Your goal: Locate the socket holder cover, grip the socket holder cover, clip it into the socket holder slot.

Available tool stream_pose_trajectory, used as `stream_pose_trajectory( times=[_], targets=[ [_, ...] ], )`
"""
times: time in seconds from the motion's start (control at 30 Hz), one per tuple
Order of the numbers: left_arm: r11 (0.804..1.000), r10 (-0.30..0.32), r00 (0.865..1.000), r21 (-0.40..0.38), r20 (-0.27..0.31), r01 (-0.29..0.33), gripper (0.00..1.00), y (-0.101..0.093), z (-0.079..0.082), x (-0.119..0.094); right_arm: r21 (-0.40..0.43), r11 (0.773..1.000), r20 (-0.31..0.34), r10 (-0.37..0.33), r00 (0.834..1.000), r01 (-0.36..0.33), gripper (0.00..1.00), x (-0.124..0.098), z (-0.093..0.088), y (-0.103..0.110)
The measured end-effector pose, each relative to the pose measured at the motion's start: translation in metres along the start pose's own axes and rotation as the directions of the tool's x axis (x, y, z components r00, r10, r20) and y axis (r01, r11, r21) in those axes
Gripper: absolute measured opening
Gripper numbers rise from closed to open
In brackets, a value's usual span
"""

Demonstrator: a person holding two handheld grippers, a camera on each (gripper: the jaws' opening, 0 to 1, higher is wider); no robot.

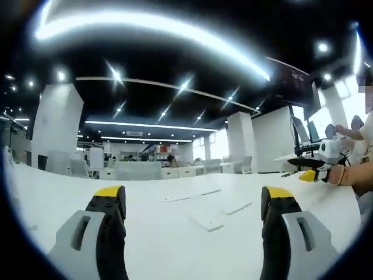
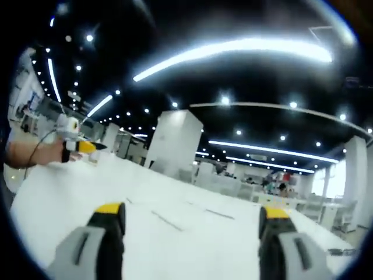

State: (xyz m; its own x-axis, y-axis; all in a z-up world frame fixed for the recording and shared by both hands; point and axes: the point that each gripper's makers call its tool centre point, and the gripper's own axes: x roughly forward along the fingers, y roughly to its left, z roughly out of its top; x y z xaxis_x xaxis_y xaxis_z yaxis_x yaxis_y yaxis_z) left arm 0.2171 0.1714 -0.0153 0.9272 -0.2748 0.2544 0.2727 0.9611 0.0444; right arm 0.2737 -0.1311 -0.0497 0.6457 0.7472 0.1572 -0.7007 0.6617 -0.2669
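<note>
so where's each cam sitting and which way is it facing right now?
Left gripper view: rides the left gripper, looking low across the white table at flat white parts; its open jaws show, and the right gripper in a hand.
Right gripper view: rides the right gripper, looking across the table; open jaws, and the left gripper in a hand.
Shared: table, pillared hall, each other's gripper.
</note>
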Motion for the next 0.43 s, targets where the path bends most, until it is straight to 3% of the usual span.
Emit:
stream_pose_trajectory(
  times=[0.2, 0.43],
  targets=[
    [0.999, 0.038, 0.999, 0.008, 0.009, -0.039, 0.95, 0.007, 0.002, -0.002, -0.034, 0.999, -0.015, 0.026, 1.000, -0.026, 0.95, 0.005, -0.004, 0.003],
    [0.999, -0.001, 1.000, 0.053, -0.010, 0.001, 0.95, -0.005, -0.001, 0.003, -0.067, 0.997, -0.047, 0.032, 0.998, -0.035, 0.95, 0.010, -0.010, 0.001]
  ],
)
